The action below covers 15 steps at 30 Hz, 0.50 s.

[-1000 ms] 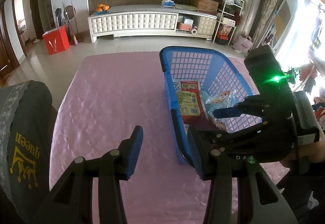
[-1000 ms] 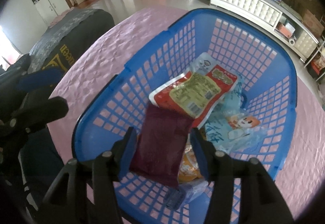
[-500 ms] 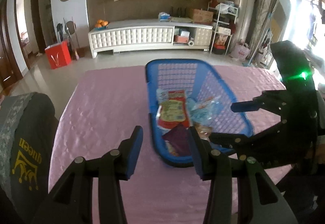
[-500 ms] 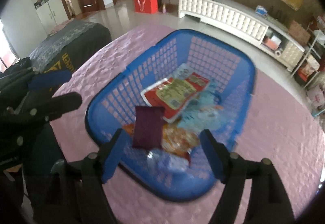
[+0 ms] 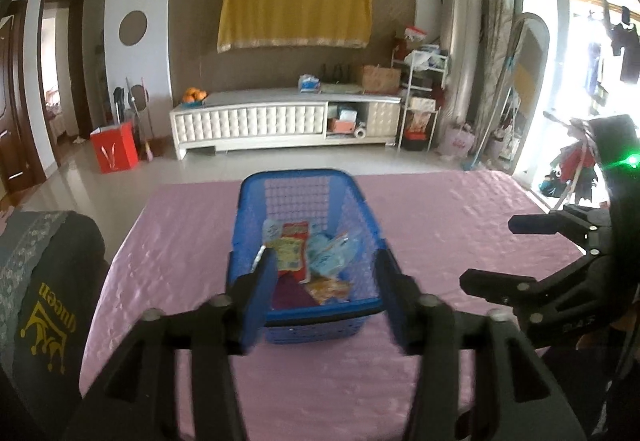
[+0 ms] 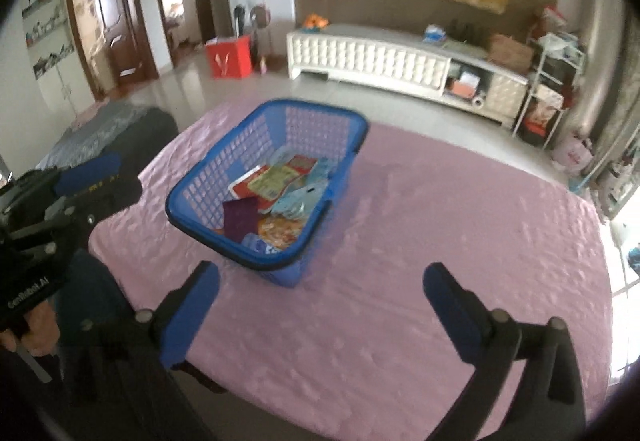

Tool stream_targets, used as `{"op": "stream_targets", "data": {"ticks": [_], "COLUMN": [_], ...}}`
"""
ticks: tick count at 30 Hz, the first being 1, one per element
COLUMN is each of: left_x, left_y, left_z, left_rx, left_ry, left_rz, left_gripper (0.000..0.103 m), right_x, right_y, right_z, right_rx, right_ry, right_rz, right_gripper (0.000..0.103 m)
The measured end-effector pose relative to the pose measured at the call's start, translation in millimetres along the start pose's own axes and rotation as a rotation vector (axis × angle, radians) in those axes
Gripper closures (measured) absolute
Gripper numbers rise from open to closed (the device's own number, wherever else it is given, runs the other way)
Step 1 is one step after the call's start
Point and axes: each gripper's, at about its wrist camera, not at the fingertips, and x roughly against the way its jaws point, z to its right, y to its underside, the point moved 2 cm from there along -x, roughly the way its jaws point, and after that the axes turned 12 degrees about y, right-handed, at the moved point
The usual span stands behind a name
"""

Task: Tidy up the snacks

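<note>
Room: living room with a tiled floor, a white tufted cabinet (image 5: 286,119) along the brown far wall, a yellow cloth (image 5: 294,13) hung above it, and a red gift bag (image 5: 115,152) on the floor at the left.
Surface: pink quilted cover (image 6: 420,225) spread over the table; bare apart from the basket.
Basket: blue plastic lattice basket (image 6: 320,113) standing upright on the cover, toward the left half in the right wrist view.
Snacks: all lie inside the basket. A red-and-green packet (image 6: 276,177) sits mid-basket, a pale blue packet (image 6: 298,201) just beside it, a dark maroon pouch (image 6: 240,217) and an orange packet (image 6: 280,229) at the near end (the pouch overlaps its neighbours; small print not legible).
Left gripper: left gripper (image 5: 324,293) hovers above the cover short of the basket, its jaws opening, blue pads blurred, nothing clamped between them; the basket shows in the gap only as background.
Right gripper: right gripper (image 6: 320,305) over bare cover, near side of the basket, its jaws opening and already spread wide, nothing between them.
Seat: dark chair back (image 5: 44,305) with a yellow crown mark, at the table's left edge.
</note>
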Motion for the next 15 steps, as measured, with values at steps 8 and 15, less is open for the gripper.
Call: {"op": "stream_targets", "data": {"ticks": [8,15], "left_x": [29,59], "left_y": [-4,2], "left_z": [41,65], "left_rx": [-0.039,-0.059], "left_ry": [0.022,0.029], "left_rz": [0.068,0.118], "left_gripper": [0.0,0.0], "right_x": [62,103], "right_y": [18,37], "right_z": [17,21], "right_rx": [-0.031,-0.081], "right_ry": [0.088,0.152], "right_rz": [0.101,0.212], "right_gripper": [0.0,0.0]}}
